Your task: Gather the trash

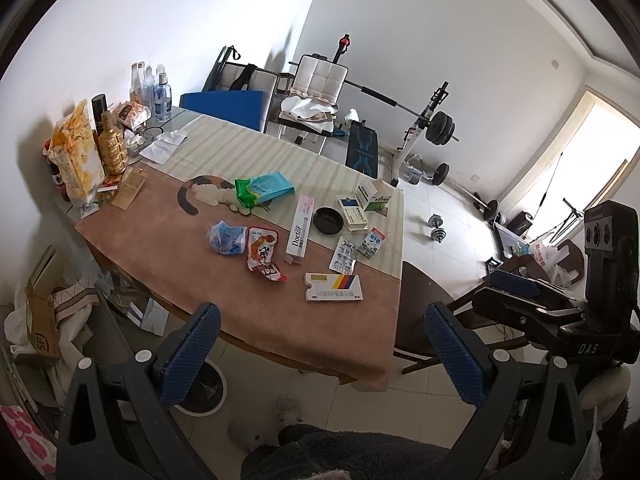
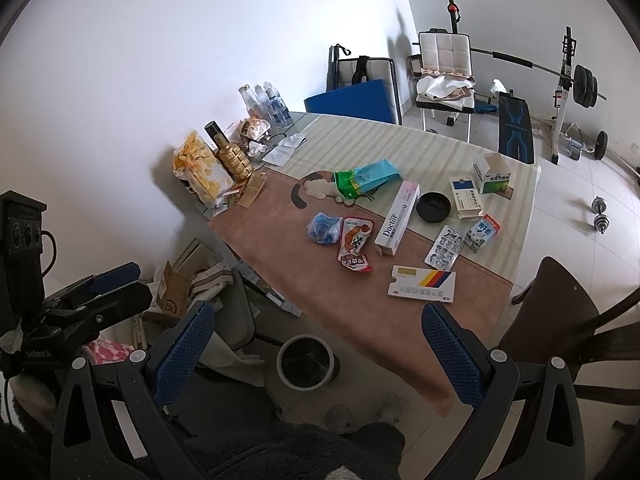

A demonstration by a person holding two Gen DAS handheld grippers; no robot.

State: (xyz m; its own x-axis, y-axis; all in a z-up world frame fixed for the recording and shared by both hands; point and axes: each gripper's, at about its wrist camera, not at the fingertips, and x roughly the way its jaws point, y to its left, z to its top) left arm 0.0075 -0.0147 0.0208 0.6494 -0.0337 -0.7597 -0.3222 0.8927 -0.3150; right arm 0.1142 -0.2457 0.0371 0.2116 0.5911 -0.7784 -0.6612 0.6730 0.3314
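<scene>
Trash lies on the brown and striped tablecloth point(image 1: 168, 248): a crumpled blue wrapper point(image 1: 227, 238), a red snack wrapper point(image 1: 264, 254), a white "Doctor" box point(image 1: 301, 229), a striped medicine box point(image 1: 334, 287), a blister pack point(image 1: 344, 260), a small milk carton point(image 1: 372, 242), a black lid point(image 1: 329, 220) and a green and blue bag point(image 1: 262, 191). A round bin point(image 2: 306, 361) stands on the floor by the table's near edge. My left gripper point(image 1: 322, 354) is open and empty, held back from the table. My right gripper point(image 2: 318, 356) is open and empty too, above the bin.
Bottles and a snack bag point(image 1: 78, 152) crowd the table's far left by the wall. A dark wooden chair point(image 2: 560, 320) stands at the right. Cardboard and cloth point(image 1: 44, 320) lie on the floor at the left. A weight bench point(image 1: 424, 120) and dumbbells point(image 1: 436, 229) stand beyond.
</scene>
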